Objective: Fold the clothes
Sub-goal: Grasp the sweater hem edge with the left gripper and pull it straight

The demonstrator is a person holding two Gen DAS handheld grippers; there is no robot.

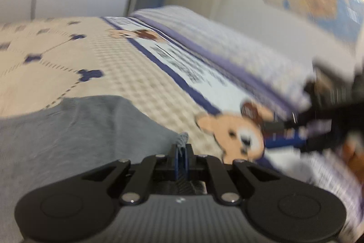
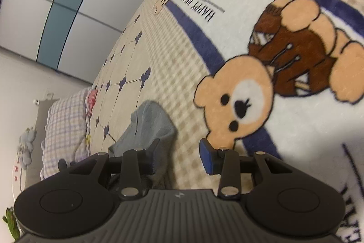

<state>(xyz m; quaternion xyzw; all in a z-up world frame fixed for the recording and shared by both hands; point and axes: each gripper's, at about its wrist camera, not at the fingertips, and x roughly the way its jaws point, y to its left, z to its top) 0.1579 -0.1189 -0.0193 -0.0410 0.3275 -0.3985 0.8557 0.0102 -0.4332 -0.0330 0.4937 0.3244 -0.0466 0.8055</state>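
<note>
The grey garment point(image 1: 68, 129) lay on the bear blanket point(image 1: 127, 83), on the checked part beside the printed bear point(image 1: 236, 136). The left gripper point(image 1: 181, 152) was closed on the garment's corner, pinching the cloth on the bear's side. The right gripper point(image 2: 179, 152) stood partly open and empty, just next to the garment's raised edge, so it was well placed to take a second corner.

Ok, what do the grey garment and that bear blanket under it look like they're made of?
Grey garment: looks like a soft knit, matte, with a faint ribbed weave and limp folds; the left gripper is shut on a corner of it. Bear blanket: probably plush fleece, with fuzzy printed outlines and a short nap. Exact fibres can't be told.
</note>
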